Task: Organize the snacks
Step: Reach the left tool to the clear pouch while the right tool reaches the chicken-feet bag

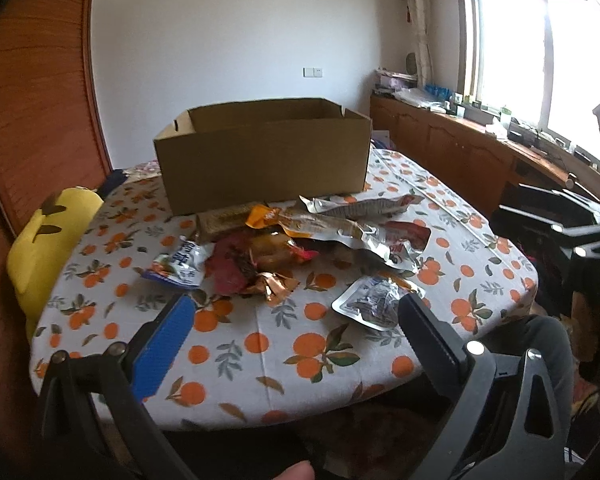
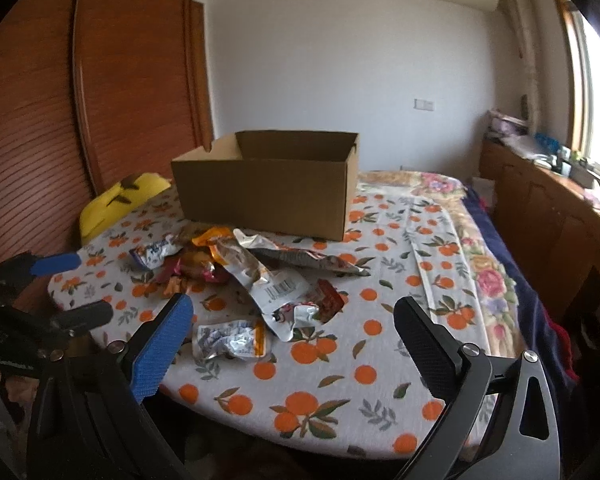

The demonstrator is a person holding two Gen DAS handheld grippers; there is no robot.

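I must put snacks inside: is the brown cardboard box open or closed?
Open: the brown cardboard box has no lid, and its inner walls show.

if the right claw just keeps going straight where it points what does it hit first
Probably the silver barcode packet at the near edge of the snack pile; the right claw, open, aims over it toward the cardboard box behind. Depth is hard to judge.

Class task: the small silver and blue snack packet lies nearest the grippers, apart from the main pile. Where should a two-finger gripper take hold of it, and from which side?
Grip the small silver packet by its near sealed edge, coming in low from the table's front. It lies flat and separate from the pile, so that thin edge probably fits between the open right gripper fingers.
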